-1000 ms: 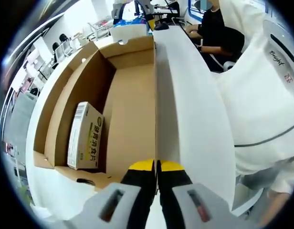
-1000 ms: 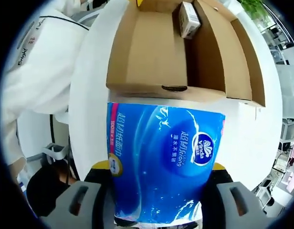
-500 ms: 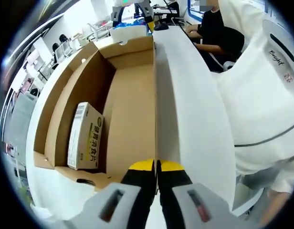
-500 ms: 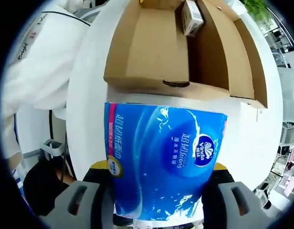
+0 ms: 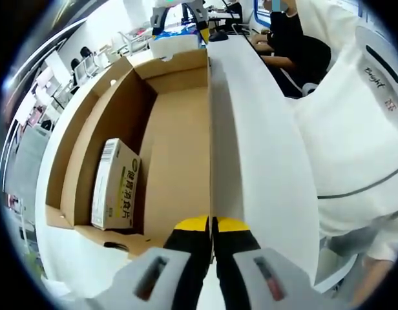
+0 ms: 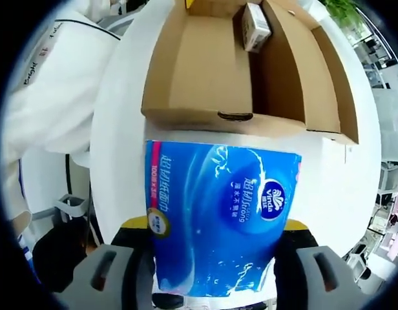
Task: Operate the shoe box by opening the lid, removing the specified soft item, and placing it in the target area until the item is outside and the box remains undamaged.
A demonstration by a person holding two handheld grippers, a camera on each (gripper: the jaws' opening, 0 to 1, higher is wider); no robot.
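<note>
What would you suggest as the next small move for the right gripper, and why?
Probably lower the blue tissue pack onto the white table and open the jaws. The right gripper grips it outside the shoe box, while the left gripper pinches the raised lid open.

Opposite close views, shared box (image 5: 167, 148) (open)

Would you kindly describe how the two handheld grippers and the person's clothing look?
The left gripper has black jaws with yellow tips on grey housings with dark slots. The right gripper matches: black, yellow-tipped, grey housings. The person wears a white garment with dark piping and lettering.
</note>
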